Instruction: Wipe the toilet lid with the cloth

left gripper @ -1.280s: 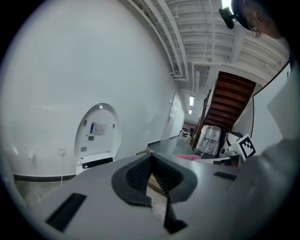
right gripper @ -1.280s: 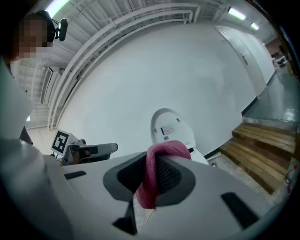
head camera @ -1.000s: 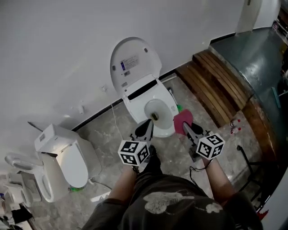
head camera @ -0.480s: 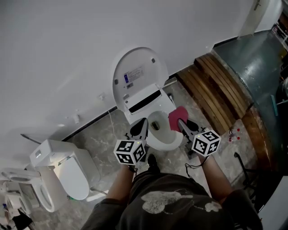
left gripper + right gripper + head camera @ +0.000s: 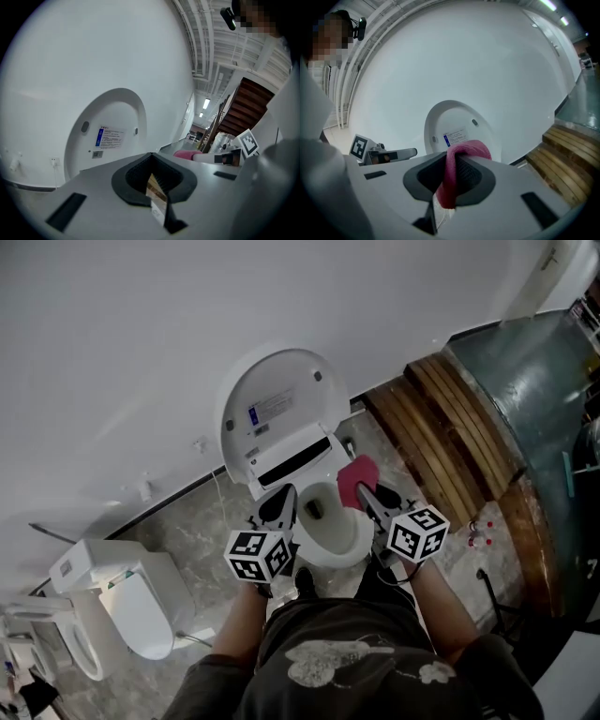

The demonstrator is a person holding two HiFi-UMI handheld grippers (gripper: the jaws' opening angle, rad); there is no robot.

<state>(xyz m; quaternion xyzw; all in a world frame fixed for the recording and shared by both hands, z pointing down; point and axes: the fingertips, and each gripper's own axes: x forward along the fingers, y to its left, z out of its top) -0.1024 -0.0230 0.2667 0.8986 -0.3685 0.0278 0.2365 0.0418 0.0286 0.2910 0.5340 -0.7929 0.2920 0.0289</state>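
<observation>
A white toilet stands against the wall with its lid [image 5: 281, 409] raised upright; a label shows on the lid's inner face. The open bowl [image 5: 323, 521] lies just in front of me. My right gripper [image 5: 366, 495] is shut on a pink cloth [image 5: 356, 476], which hangs over the bowl's right rim. In the right gripper view the cloth [image 5: 461, 150] bulges from the jaws of the right gripper [image 5: 452, 161], with the lid [image 5: 457, 124] straight ahead. My left gripper [image 5: 279, 502] is shut and empty at the bowl's left rim. In its own view the left gripper [image 5: 151, 158] faces the lid [image 5: 108, 131].
A second white toilet [image 5: 131, 601] stands at the left on the marble floor. Wooden steps [image 5: 450, 418] rise to the right of the toilet, with small bottles [image 5: 483, 532] near their foot. A white wall [image 5: 141, 334] runs behind.
Both grippers have moved forward towards the toilet. The pink cloth has gone from beside the bowl's front to over its right rim. The jaws have stayed shut.
</observation>
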